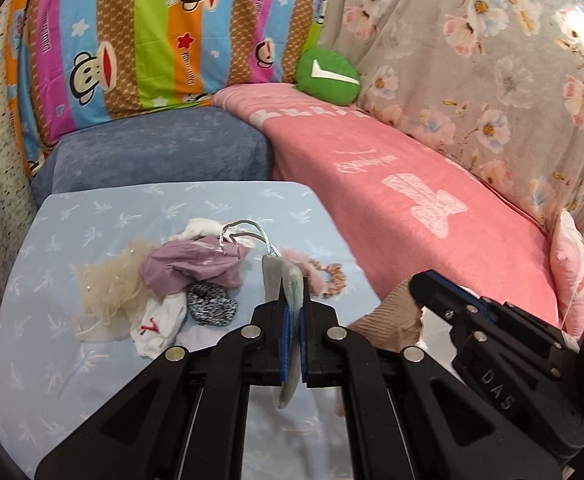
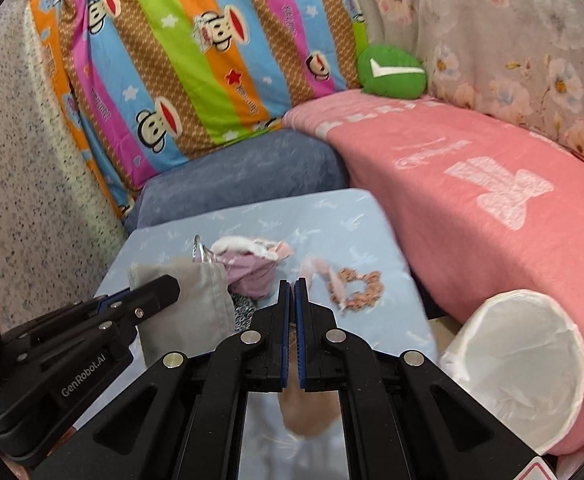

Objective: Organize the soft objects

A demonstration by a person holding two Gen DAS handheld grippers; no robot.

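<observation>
My left gripper [image 1: 292, 300] is shut on a grey pouch [image 1: 288, 280] with a silver cord, held above the light-blue table [image 1: 92, 360]. From the right wrist view the left gripper [image 2: 172, 284] shows at the left with the grey pouch [image 2: 196, 312] hanging from it. My right gripper [image 2: 293, 284] is shut on a beige cloth [image 2: 311, 412] that droops below its jaws. The right gripper [image 1: 419, 284] also appears in the left wrist view with the beige cloth [image 1: 387, 312]. A pile lies on the table: lilac cloth [image 1: 188, 268], cream tulle [image 1: 108, 292], white sock [image 1: 156, 328], speckled knit piece [image 1: 212, 304], pink scrunchie [image 2: 355, 288].
A white mesh basket [image 2: 523, 360] lies on its side at the right, against a pink blanket [image 2: 471, 200]. Behind the table are a blue cushion [image 1: 164, 148], a striped monkey-print pillow [image 1: 152, 32], a green check-mark cushion [image 1: 327, 76] and a floral quilt [image 1: 491, 72].
</observation>
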